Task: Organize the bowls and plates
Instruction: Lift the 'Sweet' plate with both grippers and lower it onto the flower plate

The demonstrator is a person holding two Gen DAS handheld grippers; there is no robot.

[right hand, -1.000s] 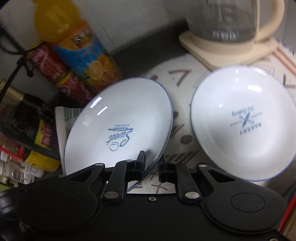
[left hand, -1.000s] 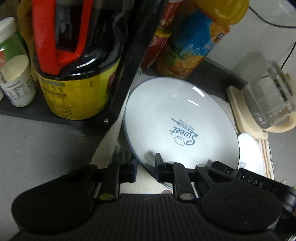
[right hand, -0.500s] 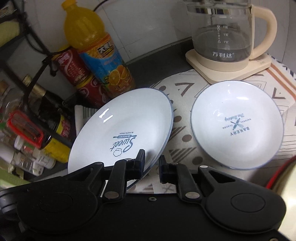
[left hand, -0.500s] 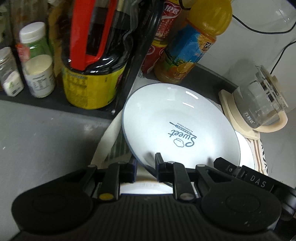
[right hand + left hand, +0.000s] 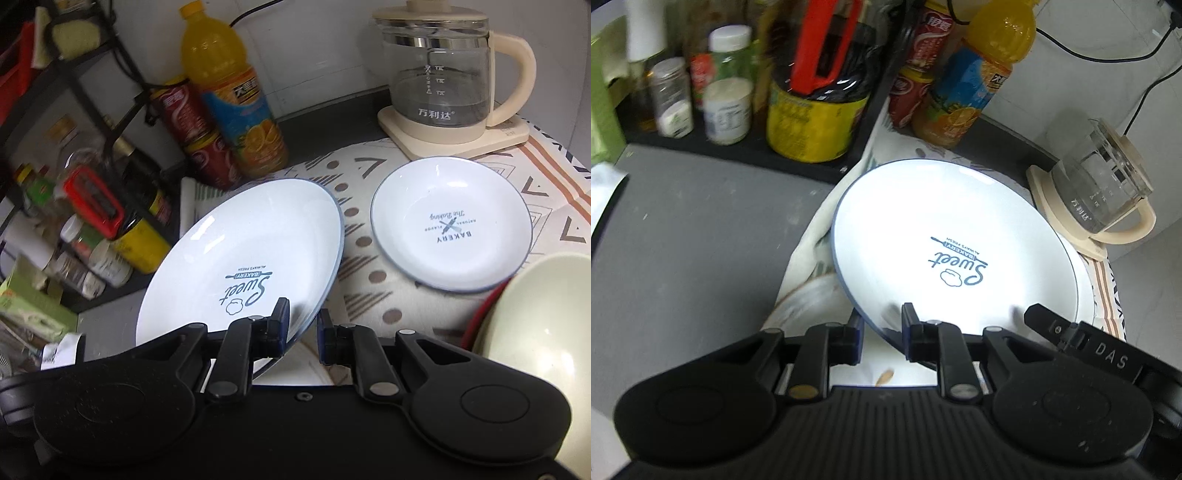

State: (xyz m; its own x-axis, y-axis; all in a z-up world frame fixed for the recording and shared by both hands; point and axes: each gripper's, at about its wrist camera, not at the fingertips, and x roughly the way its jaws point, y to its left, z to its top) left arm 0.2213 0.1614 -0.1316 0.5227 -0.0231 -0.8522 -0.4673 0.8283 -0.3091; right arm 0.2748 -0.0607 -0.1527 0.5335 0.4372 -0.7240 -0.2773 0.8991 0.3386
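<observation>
Both grippers clamp the same white, blue-rimmed plate printed "Sweet" point(image 5: 955, 254), holding it tilted above the patterned cloth point(image 5: 373, 280) on the grey countertop point(image 5: 701, 240). The left gripper point(image 5: 882, 332) pinches the plate's near rim; the right gripper point(image 5: 303, 328) grips the rim further round. A second, smaller white plate marked "Bakery" point(image 5: 450, 225) lies flat on the cloth toward the back edge, just before the glass kettle on its cream base point(image 5: 447, 81). A pale green bowl point(image 5: 539, 321) sits at the cloth's near right.
</observation>
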